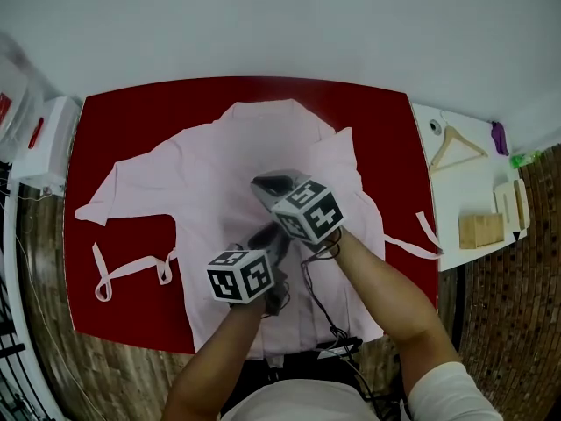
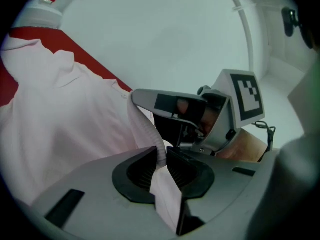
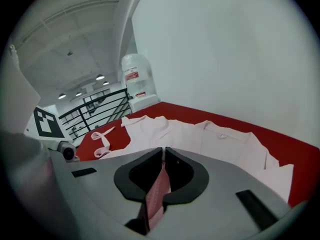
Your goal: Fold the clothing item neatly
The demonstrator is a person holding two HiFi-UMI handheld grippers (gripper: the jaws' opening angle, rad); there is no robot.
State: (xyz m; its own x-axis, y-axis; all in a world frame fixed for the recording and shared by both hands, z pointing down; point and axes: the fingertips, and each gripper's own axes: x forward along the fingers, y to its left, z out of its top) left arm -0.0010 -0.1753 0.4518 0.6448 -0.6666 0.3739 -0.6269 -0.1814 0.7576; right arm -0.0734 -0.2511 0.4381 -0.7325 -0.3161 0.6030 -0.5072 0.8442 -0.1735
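A red table [image 1: 123, 121] fills the middle of the head view. A pale pink garment [image 1: 210, 165] lies spread across the table, sleeves out. Above the table's centre, the left gripper [image 2: 162, 156] and the right gripper [image 3: 163, 156] each pinch pink cloth between nearly closed jaws. A fold seems to be in hand. Next, the lifted edge needs laying flat and square on the table before release.
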